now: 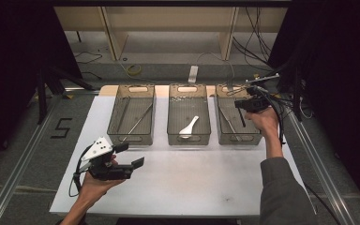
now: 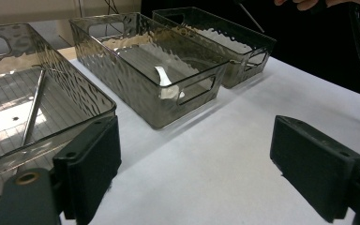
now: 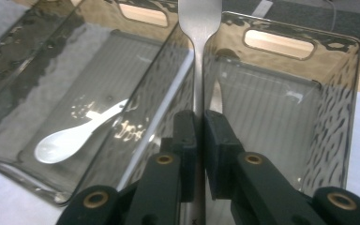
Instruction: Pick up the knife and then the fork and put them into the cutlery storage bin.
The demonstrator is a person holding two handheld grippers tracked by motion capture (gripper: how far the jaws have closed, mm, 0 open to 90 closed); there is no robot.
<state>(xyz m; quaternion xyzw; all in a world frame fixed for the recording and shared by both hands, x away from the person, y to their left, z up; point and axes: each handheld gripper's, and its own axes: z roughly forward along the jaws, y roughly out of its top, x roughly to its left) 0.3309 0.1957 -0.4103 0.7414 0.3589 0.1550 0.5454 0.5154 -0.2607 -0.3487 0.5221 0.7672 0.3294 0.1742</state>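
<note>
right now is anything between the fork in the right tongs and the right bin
Nothing visible. The right tongs are shut on the fork, held over the right bin. That bin is open-topped and holds one utensil on its floor; the white spoon lies in the middle bin.

Three bins (image 1: 189,136) in row on table (image 1: 183,183); spoon (image 1: 188,126) in middle bin.
</note>
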